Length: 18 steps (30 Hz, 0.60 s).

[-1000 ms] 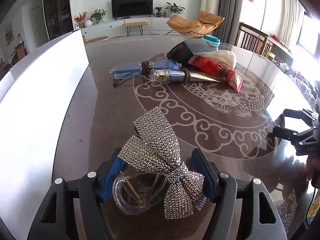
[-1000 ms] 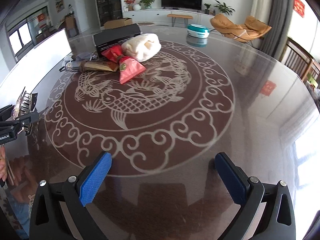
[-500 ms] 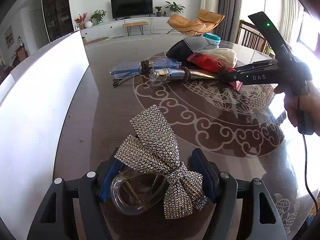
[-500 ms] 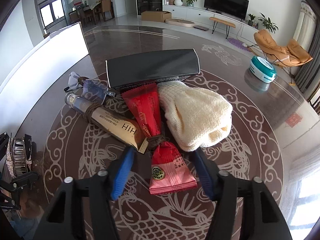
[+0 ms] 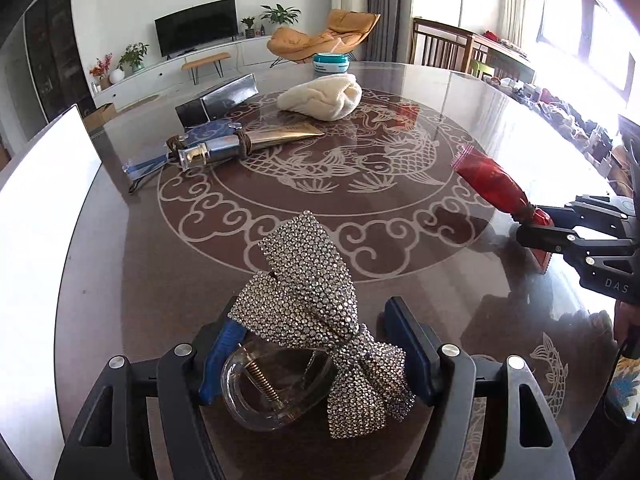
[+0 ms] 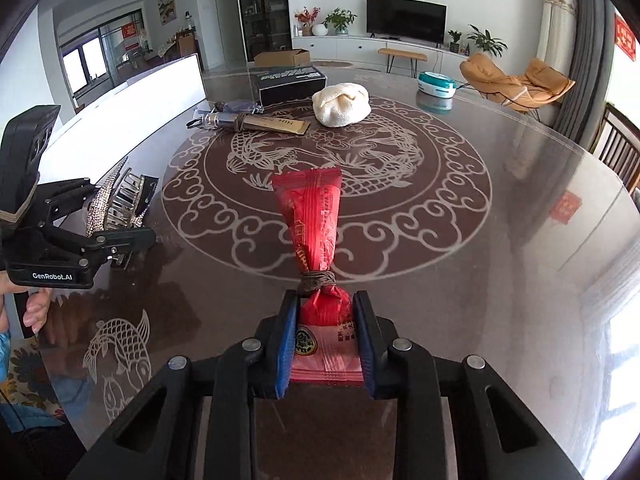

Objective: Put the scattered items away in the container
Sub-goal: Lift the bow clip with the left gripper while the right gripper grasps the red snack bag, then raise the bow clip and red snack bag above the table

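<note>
Fingers (image 6: 286, 344) clamp red packet (image 6: 314, 232); left fingers (image 5: 224, 354) clamp rhinestone bow clip (image 5: 308, 312).

We see a red packet (image 6: 316, 236), string-tied, clamped at its tail; a rhinestone bow hair clip (image 5: 316, 320) held; tube (image 5: 276, 138) and knit pouch (image 5: 320, 96) lying farther off.

Home living room: television (image 6: 406, 19) on low white cabinet (image 6: 360, 46) at upper centre, orange lounge chair (image 6: 516, 80) upper right, glossy patterned dining table (image 6: 520, 220) filling foreground.
</note>
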Available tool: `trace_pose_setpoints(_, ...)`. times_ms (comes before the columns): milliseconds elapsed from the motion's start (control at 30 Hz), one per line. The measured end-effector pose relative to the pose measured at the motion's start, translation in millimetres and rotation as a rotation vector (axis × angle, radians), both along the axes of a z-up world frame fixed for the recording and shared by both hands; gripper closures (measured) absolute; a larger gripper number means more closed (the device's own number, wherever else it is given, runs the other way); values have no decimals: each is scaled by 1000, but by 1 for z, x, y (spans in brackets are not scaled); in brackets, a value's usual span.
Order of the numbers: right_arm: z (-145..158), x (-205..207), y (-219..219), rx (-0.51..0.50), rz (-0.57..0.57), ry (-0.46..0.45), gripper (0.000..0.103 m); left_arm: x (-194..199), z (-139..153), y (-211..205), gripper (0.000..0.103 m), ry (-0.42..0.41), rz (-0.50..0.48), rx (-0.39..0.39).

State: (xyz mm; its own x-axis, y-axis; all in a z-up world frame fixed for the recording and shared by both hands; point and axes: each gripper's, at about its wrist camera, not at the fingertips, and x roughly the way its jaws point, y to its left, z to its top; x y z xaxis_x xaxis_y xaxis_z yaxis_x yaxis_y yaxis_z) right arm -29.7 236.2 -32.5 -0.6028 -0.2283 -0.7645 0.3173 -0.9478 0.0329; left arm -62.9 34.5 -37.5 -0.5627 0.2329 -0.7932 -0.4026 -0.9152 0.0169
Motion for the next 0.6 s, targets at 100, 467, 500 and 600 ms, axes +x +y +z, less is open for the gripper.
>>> trace_pose_setpoints(100, 4, 3, 8, 1, -57, 19, 69, -2, 0, -2, 18, 0, 65, -20)
trace_pose_setpoints(467, -5, -11, 7, 55, -105, -33, 20, -10, -5, -18, 2, -39, 170, -5)
trace_pose_setpoints(500, -6, -12, 9, 49, -116, -39, 17, -10, -5, -18, 2, -39, 170, -6)
trace_pose_setpoints(600, -8, -15, 12, 53, -139, -46, 12, -10, -5, -18, 1, -40, 170, -5)
